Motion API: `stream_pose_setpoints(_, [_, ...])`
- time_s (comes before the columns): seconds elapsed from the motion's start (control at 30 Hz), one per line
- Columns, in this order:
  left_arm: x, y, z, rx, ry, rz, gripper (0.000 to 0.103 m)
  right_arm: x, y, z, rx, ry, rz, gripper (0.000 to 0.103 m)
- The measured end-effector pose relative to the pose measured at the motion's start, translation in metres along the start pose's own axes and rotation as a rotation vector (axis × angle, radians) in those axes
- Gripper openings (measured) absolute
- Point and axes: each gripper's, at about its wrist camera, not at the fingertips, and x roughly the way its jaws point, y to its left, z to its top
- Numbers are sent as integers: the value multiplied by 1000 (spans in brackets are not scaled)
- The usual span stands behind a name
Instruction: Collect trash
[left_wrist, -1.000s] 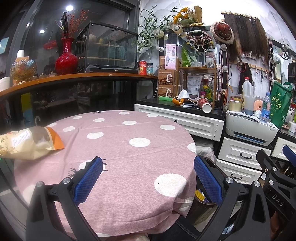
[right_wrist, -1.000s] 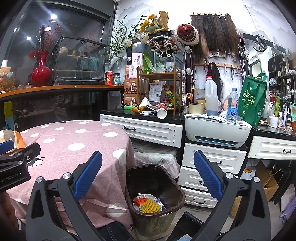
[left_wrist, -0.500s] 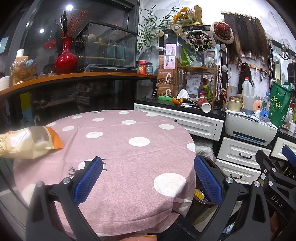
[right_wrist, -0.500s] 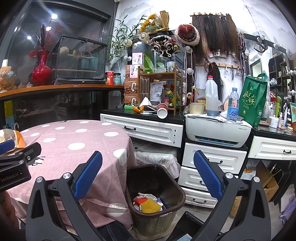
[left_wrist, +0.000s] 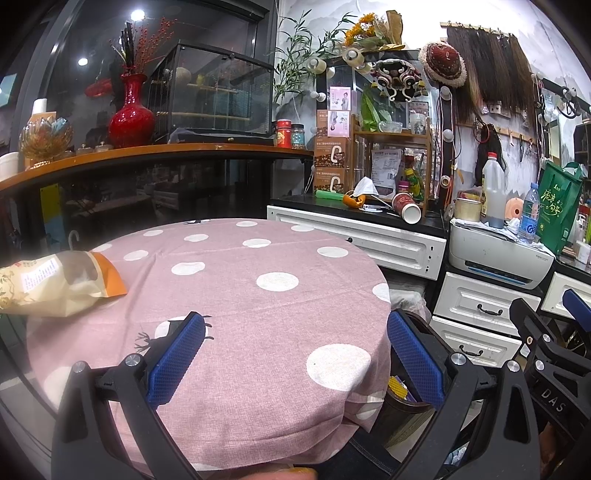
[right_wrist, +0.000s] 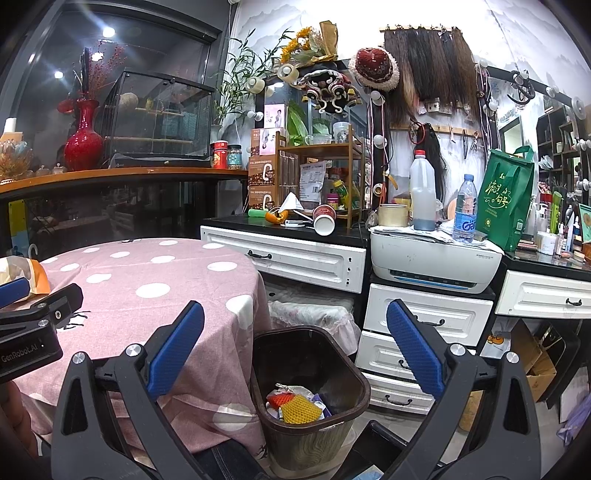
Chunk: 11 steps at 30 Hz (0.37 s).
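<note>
Both my tongs hang released and empty: my left gripper (left_wrist: 295, 363) over the near edge of the pink table (left_wrist: 258, 332), my right gripper (right_wrist: 295, 354) above the trash bin (right_wrist: 354, 373) beside it. The snack bag (left_wrist: 55, 284) lies at the table's far-left edge. I'd swing left, pinch its orange end flat, then carry it binward.

Round table (left_wrist: 258, 295) under a pink cloth with white dots occupies centre frame. At 10 o'clock, a curved wood-topped counter (left_wrist: 147, 151) carries a red vase (left_wrist: 131, 118) and a glass case (left_wrist: 214, 96), backed by dark glazing with ceiling-light reflections. At 3 o'clock, white drawer units (right_wrist: 295, 262) with a black top; a white printer (right_wrist: 432, 262) sits on a lower unit. At 1 o'clock, a pale wall (right_wrist: 491, 33) with hooks, hung items and a wooden shelf rack (right_wrist: 317, 173).
</note>
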Motion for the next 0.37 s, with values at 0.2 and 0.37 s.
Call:
stream_pose_setpoints(0.2, [0, -1, -1, -1, 4, -2, 98, 0, 0, 0, 0, 1, 0, 97])
stream_pose_setpoints(0.37, [0, -3, -4, 1, 3, 0, 98, 0, 0, 1, 0, 1, 0, 97])
